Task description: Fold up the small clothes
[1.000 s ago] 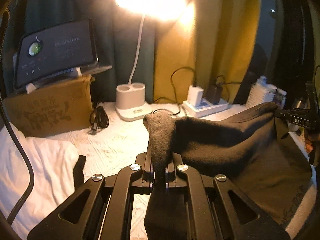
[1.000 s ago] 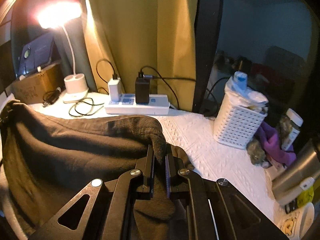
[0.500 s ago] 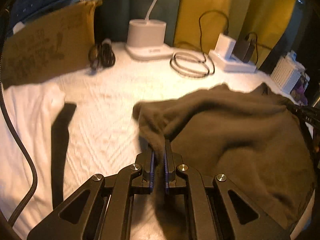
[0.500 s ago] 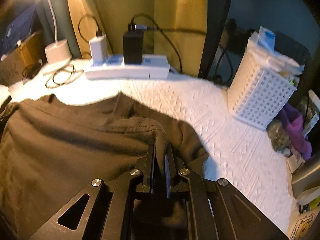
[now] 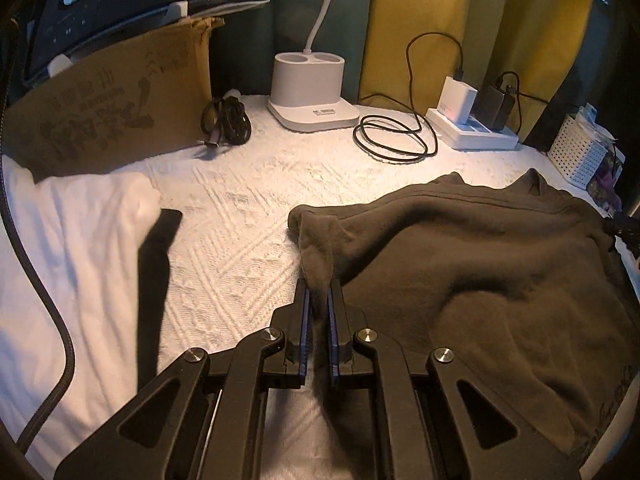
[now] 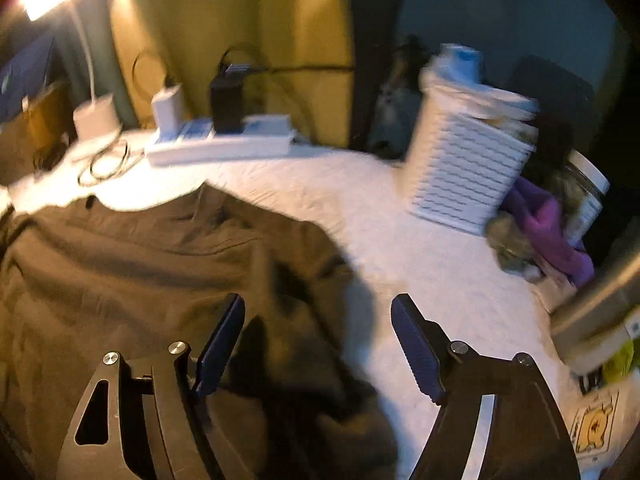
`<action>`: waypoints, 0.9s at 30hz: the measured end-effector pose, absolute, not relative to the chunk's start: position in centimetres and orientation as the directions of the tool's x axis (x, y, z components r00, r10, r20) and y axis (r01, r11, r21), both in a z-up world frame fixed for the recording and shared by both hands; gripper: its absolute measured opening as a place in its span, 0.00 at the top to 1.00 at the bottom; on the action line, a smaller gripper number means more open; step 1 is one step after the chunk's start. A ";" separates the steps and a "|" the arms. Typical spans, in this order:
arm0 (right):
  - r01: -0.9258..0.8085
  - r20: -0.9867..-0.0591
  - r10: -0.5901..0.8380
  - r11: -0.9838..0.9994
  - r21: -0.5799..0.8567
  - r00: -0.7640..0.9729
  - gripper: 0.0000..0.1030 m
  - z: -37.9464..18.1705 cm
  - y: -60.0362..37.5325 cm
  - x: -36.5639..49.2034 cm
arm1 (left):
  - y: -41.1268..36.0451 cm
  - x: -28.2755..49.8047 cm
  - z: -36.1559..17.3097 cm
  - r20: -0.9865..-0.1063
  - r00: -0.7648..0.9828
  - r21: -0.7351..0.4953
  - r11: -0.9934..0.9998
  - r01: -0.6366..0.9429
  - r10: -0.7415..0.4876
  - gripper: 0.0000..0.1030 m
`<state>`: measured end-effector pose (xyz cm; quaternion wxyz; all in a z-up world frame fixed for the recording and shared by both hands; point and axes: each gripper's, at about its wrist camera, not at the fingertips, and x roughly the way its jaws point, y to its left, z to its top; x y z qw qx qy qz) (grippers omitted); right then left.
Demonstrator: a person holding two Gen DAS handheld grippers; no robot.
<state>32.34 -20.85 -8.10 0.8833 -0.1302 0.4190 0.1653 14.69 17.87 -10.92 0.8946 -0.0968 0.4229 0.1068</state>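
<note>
Two grippers, left gripper jaws pinching brown garment, right gripper jaws just opened wide, power strip behind.

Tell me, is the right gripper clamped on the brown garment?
No, the right gripper stands wide open above the brown garment.

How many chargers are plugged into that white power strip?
2: a white charger at its left end, a black charger right beside it on the power strip. None looks hidden.
</note>
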 end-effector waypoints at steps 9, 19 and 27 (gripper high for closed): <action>-0.299 -0.756 0.232 0.953 0.049 0.612 0.30 -6.8 -26.7 33.4 | 16.5 13.4 -8.9 -0.757 0.643 -0.079 0.961 -0.266 0.116 0.93; -0.378 -0.817 0.195 0.925 -0.030 0.543 0.44 -10.1 -23.1 31.5 | 15.4 12.0 -8.3 -0.754 0.646 -0.071 0.964 -0.258 0.117 0.63; -0.439 -0.825 0.151 0.889 -0.127 0.545 0.44 -11.1 -19.5 27.9 | 14.1 11.8 -8.3 -0.749 0.658 -0.077 0.976 -0.206 0.080 0.63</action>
